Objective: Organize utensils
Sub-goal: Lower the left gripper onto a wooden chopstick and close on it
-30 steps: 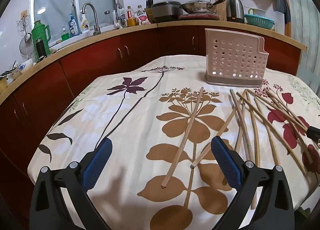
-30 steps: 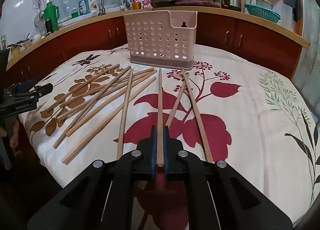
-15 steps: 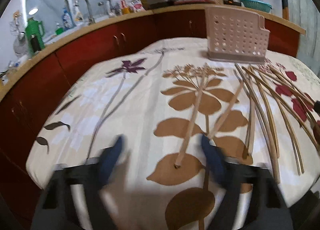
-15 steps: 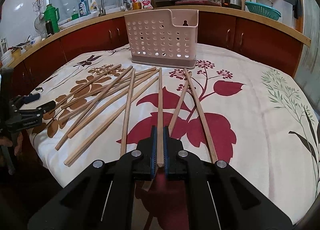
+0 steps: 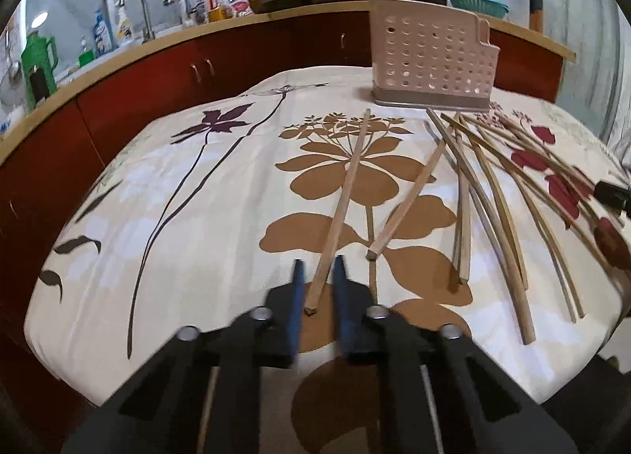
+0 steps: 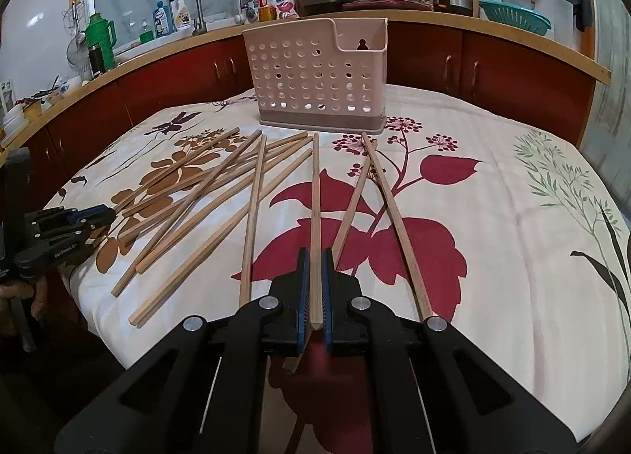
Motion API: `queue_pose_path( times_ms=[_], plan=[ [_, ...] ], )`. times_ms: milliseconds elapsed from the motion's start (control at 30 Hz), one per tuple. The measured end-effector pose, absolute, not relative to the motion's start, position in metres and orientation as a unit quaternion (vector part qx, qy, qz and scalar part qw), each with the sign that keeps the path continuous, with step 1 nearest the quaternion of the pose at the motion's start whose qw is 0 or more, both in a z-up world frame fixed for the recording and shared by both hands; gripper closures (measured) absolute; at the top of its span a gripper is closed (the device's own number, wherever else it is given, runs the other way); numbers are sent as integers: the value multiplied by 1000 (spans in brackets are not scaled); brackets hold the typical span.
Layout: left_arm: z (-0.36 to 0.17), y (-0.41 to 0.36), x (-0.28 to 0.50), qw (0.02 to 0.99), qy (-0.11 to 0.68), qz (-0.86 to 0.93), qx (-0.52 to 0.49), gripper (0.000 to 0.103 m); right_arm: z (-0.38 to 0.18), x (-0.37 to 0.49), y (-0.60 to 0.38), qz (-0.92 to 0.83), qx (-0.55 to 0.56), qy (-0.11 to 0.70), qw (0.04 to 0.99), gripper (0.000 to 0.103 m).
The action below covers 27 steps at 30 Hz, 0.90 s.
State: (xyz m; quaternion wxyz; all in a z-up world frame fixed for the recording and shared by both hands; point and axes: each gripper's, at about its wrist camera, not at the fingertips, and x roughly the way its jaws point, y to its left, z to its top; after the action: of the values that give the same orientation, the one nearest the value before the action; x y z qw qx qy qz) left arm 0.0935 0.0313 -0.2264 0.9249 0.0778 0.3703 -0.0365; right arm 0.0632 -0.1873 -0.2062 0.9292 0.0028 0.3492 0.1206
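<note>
The left gripper (image 5: 317,276) no longer stands wide apart as it did a second ago: its blue pads (image 5: 296,296) now sit narrowly either side of the near end of a single chopstick (image 5: 342,201) at lower centre of the left wrist view, and the jaws are closing. A thin gap shows beside the stick, so contact cannot be told. The gripper sits lower and nearer the floral tablecloth (image 5: 177,217), and the perforated holder (image 5: 434,59) appears higher in the frame.

Left tongs (image 5: 317,288) closing, angled downward; right tongs (image 6: 315,288) clamped tight, angled downward.
</note>
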Motion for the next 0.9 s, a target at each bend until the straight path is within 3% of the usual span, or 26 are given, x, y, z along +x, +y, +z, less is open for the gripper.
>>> queue_pose_path(
  times_ms=[133, 900],
  plan=[
    [-223, 31, 91, 928, 363, -37, 77, 96, -202, 60, -188, 120, 3, 343, 932, 97],
    [-148, 26, 60, 965, 251, -44, 67, 96, -147, 40, -181, 118, -8, 267, 956, 97]
  ],
)
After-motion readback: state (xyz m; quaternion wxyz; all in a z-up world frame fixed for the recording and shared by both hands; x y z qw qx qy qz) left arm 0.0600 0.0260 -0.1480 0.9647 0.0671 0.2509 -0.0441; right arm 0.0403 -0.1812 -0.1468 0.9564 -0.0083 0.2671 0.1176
